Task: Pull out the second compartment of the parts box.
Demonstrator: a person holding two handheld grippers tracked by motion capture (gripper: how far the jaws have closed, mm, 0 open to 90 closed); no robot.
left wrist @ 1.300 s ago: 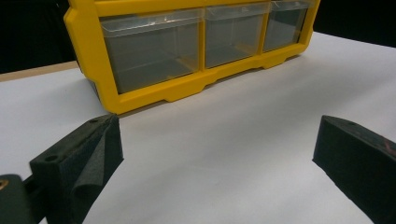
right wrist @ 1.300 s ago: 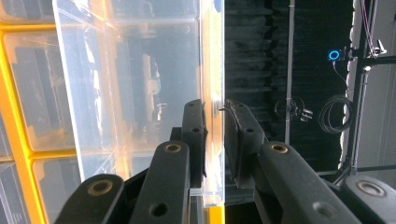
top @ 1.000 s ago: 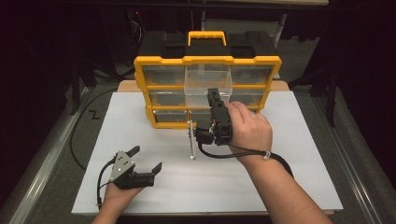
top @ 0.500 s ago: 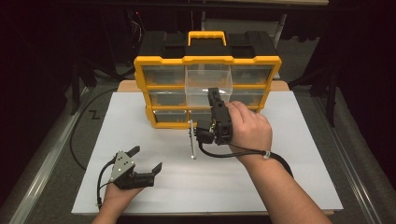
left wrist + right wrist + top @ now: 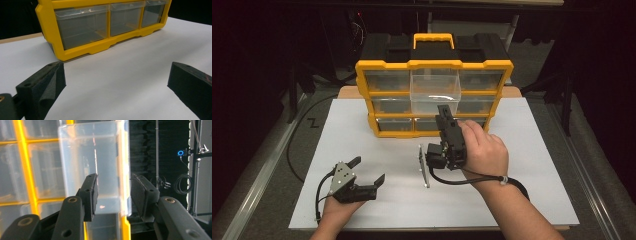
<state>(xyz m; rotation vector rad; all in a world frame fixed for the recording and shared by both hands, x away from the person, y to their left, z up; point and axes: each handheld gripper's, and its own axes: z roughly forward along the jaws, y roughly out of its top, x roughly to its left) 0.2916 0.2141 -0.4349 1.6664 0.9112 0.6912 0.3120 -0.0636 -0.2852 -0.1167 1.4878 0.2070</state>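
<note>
A yellow-framed organiser (image 5: pixel 434 65) with clear drawers stands at the back of the white sheet. Its top middle drawer (image 5: pixel 435 86) is pulled out toward me. My right gripper (image 5: pixel 444 112) points up at that drawer from just below its front. In the right gripper view the jaws (image 5: pixel 113 192) stand a little apart on either side of the drawer's clear front wall (image 5: pixel 125 170), with a gap still visible, so it is open. My left gripper (image 5: pixel 368 170) rests low on the sheet at the front left, open wide with nothing between its fingers (image 5: pixel 50 77).
A slender silver metal piece (image 5: pixel 424 167) lies on the sheet just left of my right hand. The organiser's bottom row of drawers (image 5: pixel 82 27) is closed. A black cable (image 5: pixel 294 145) loops off the table's left side.
</note>
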